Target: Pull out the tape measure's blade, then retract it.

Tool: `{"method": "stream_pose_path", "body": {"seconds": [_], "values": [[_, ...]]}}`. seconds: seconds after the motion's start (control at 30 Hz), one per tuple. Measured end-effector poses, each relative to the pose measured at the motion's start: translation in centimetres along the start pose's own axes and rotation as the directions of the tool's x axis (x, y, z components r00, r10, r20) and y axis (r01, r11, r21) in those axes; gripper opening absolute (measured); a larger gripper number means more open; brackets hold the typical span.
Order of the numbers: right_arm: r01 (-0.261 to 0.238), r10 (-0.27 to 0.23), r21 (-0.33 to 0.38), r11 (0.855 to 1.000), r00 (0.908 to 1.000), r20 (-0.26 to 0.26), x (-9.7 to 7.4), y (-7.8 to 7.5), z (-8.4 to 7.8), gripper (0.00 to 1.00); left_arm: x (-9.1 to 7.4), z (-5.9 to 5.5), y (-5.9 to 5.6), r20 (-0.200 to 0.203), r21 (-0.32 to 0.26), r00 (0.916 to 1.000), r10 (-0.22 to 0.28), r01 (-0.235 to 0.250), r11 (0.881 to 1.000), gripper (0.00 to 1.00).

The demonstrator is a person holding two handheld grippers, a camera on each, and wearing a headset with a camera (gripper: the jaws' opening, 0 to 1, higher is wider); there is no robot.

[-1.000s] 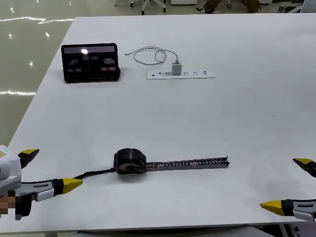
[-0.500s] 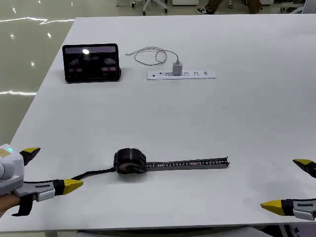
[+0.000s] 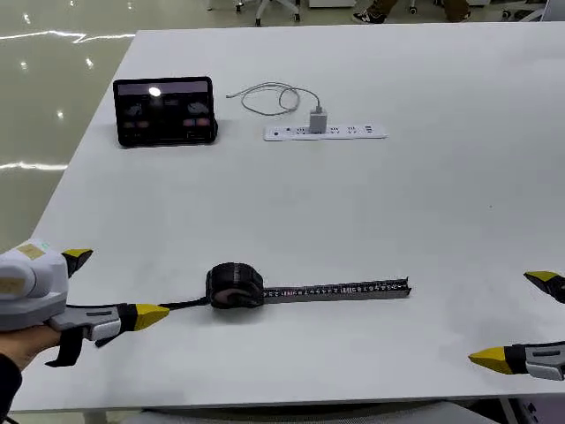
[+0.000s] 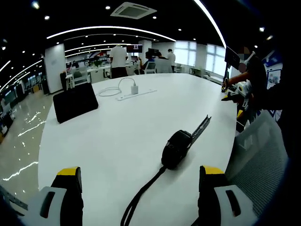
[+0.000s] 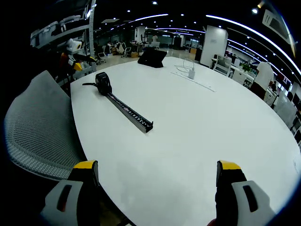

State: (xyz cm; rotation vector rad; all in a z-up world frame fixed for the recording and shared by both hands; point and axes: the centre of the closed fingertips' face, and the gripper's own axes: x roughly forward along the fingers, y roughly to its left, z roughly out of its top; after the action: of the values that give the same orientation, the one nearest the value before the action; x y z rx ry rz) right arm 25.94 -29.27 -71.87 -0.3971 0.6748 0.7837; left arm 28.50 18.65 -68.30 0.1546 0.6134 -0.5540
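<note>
Tape measure [image 3: 233, 287] lies on the table [image 3: 353, 203], blade [image 3: 340, 290] extended. Left gripper [image 3: 115, 285] gapes wide just beside its case; right gripper [image 3: 514, 318] gapes well past the blade's tip. Left gripper view shows its strap [image 4: 141, 197] trailing between those jaws.

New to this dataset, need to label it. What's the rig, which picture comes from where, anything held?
No robot: a person holds a two-jaw gripper in each hand. The wide picture comes from a headset camera looking down at the white table. The two round pictures come from cameras on the grippers, looking along their yellow-tipped jaws. The left gripper and right gripper are both open, holding nothing. Between them lies a black tape measure, its blade pulled out flat on the table. Farther back: a tablet and a power strip with a charger plugged in.
</note>
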Motion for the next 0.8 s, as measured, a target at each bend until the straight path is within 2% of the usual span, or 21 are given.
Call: {"method": "stream_pose_path", "body": {"seconds": [0.07,0.17,0.27,0.37,0.6,0.63,0.7,0.8], "values": [[-0.008,0.008,-0.009,1.000,1.0000,-0.003,0.2,-0.2,0.4,1.00,0.6,0.7,-0.5,-0.005,-0.009,1.0000,-0.002,0.002,1.000,1.00],[-0.021,0.021,-0.019,1.000,0.9998,-0.005,0.5,-0.2,0.9,1.00,1.4,1.8,-2.2,0.030,-0.024,0.9980,-0.055,0.056,0.998,1.00],[-0.034,0.034,-0.037,0.999,0.9994,-0.010,1.0,-0.1,1.3,1.00,2.2,1.8,-2.7,0.005,-0.026,0.9990,-0.045,0.045,0.999,1.00],[-0.050,0.049,-0.065,0.997,0.9986,-0.018,1.4,0.2,1.6,1.00,2.9,2.2,-3.5,0.003,-0.043,0.9988,-0.048,0.048,0.998,1.00],[-0.061,0.059,-0.100,0.993,0.9981,-0.019,2.3,0.0,2.6,1.00,4.6,2.8,-3.8,-0.003,-0.065,0.9992,0.041,-0.041,0.997,1.00],[-0.064,0.062,-0.103,0.993,0.9979,-0.020,2.5,-0.1,2.8,1.00,4.8,2.8,-3.8,-0.004,-0.078,0.9981,0.062,-0.062,0.995,1.00],[-0.069,0.066,-0.109,0.992,0.9974,-0.030,2.7,-0.1,2.8,1.00,5.3,2.9,-4.0,0.004,-0.113,0.9974,0.072,-0.071,0.991,1.00],[-0.077,0.074,-0.121,0.990,0.9968,-0.032,2.9,-0.1,3.0,1.00,5.9,2.5,-3.9,-0.012,-0.136,0.9931,0.117,-0.117,0.984,1.00]]}}
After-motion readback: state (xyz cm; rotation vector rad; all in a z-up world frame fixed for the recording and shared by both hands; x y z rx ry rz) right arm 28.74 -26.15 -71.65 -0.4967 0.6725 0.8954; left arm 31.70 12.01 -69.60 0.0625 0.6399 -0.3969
